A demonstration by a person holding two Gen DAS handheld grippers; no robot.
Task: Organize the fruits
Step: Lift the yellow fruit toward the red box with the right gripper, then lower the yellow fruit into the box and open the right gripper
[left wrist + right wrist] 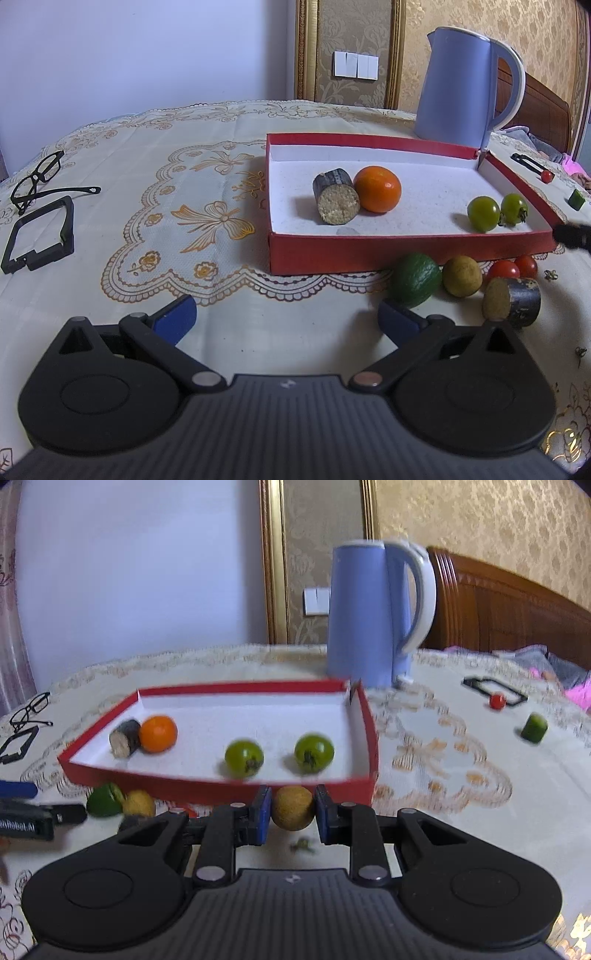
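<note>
Right tongs [292, 814] clamped on a small yellow-brown round fruit [292, 808], just in front of the red box's [221, 794] near wall. Left tongs [288, 319] wide open, nothing between them, hovering over the desk [147, 240] cloth. Inside the box: orange [158, 733], cut dark-skinned chunk [125, 737] touching it, two green tomatoes [244, 757]. Outside by the near wall: green fruit [415, 279], another yellow-brown one [461, 276], two red tomatoes [504, 270], second dark chunk [511, 301]. Blue kettle [369, 613] behind the box.
</note>
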